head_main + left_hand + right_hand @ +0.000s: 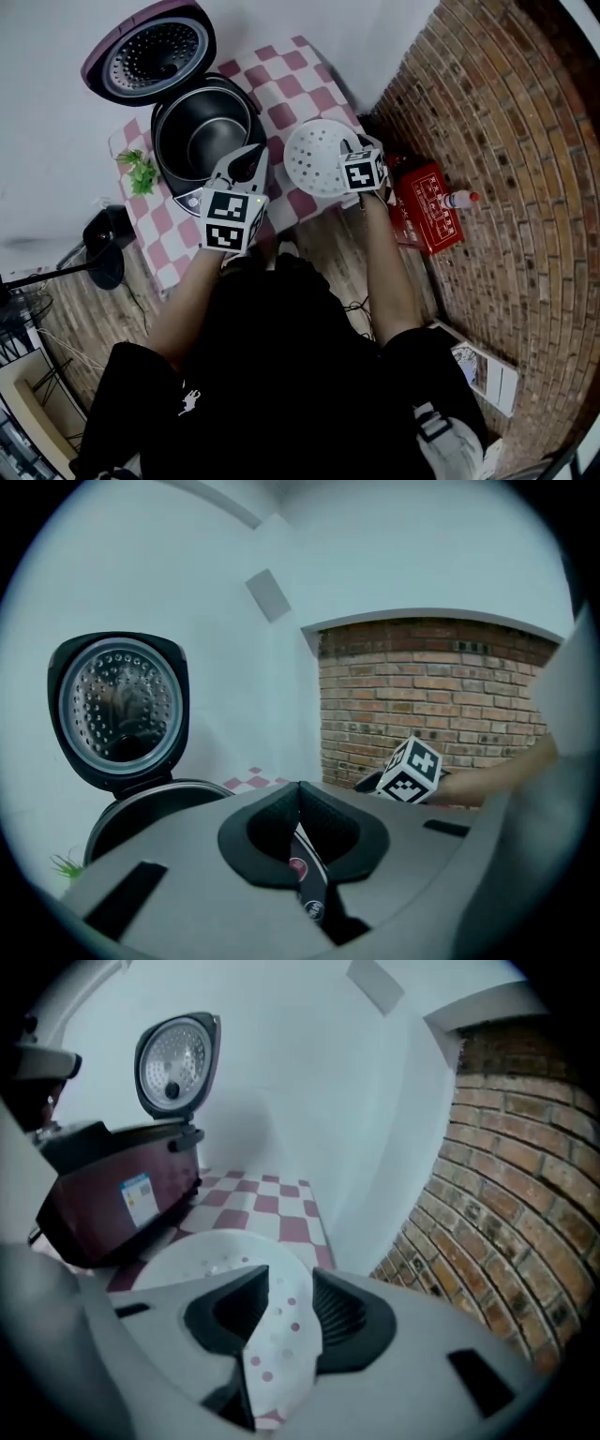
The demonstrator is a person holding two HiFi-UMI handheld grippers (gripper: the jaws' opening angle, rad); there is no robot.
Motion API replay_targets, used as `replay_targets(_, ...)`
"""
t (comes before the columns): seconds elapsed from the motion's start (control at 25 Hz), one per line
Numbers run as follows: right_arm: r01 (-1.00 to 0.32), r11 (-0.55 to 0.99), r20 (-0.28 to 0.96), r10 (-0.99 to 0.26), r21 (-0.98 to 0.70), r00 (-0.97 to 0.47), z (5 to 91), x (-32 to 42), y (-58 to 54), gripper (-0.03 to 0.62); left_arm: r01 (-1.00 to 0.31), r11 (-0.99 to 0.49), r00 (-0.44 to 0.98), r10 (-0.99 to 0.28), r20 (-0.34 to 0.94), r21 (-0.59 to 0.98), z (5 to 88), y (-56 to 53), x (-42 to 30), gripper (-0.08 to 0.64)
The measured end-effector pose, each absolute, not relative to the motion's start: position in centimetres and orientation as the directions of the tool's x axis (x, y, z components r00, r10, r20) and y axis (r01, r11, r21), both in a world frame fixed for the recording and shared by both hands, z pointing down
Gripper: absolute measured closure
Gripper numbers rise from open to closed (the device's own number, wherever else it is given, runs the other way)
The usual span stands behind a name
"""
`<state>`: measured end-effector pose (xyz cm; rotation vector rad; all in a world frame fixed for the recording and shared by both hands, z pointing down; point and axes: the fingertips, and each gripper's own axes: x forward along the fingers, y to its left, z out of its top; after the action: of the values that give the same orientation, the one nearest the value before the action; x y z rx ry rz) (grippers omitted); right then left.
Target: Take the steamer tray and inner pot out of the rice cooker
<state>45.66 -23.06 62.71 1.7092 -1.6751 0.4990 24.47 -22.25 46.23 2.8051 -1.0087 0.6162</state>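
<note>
The steamer tray (314, 159) lies on the cloth (281, 89), clear of the inner pot (202, 136) — right gripper (289, 1302) half-open about its rim, left gripper (300, 803) shut, empty.

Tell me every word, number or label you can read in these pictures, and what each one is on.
No text here can be read for certain.
Red box: white print, too small to read.
Sticker on the side of the rice cooker: blue and white, too blurred to read.
Booklet: print too small to read.
Cubes: black-and-white square patterns, not words.
</note>
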Motion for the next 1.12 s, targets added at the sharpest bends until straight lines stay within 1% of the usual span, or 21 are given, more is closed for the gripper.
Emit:
replay_targets(0.04,-0.981,0.07,0.677,-0.732,0.182,0.074,61.6,44.9,-23.3,0.461,-0.642,-0.766,0.694,-0.602,0.394,-0.039,45.8,-22.5,23.9,0.557)
replay_targets(0.16,-0.984,0.085,0.623,-0.781,0.158,0.033,58.4,43.1,-24.2,0.561,-0.68,-0.732,0.667,-0.646,0.372,-0.053,44.6,-23.5,21.8,0.557)
replay_targets(0.24,-0.982,0.098,0.591,-0.807,0.159,0.015,56.5,42.0,-25.0,0.589,-0.704,-0.706,0.641,-0.677,0.362,-0.076,44.1,-24.4,20.2,0.557)
replay_targets(0.44,-0.966,0.155,0.542,-0.84,0.206,-0.019,52.9,39.0,-27.3,0.589,-0.763,-0.637,0.571,-0.744,0.347,-0.111,43.4,-26.8,16.3,0.557)
replay_targets(0.68,-0.953,0.218,0.507,-0.858,0.211,-0.084,49.6,35.3,-29.3,0.591,-0.812,-0.58,0.528,-0.777,0.343,-0.064,43.2,-28.3,12.6,0.557)
replay_targets(0.8,-0.946,0.248,0.486,-0.865,0.207,-0.121,48.4,33.3,-30.4,0.591,-0.832,-0.549,0.488,-0.796,0.359,-0.084,43.4,-29.2,10.5,0.557)
replay_targets(1.12,-0.894,0.382,0.498,-0.837,0.236,-0.226,47.5,28.5,-33.9,0.589,-0.886,-0.436,0.346,-0.849,0.4,-0.157,45.1,-32.3,4.5,0.557)
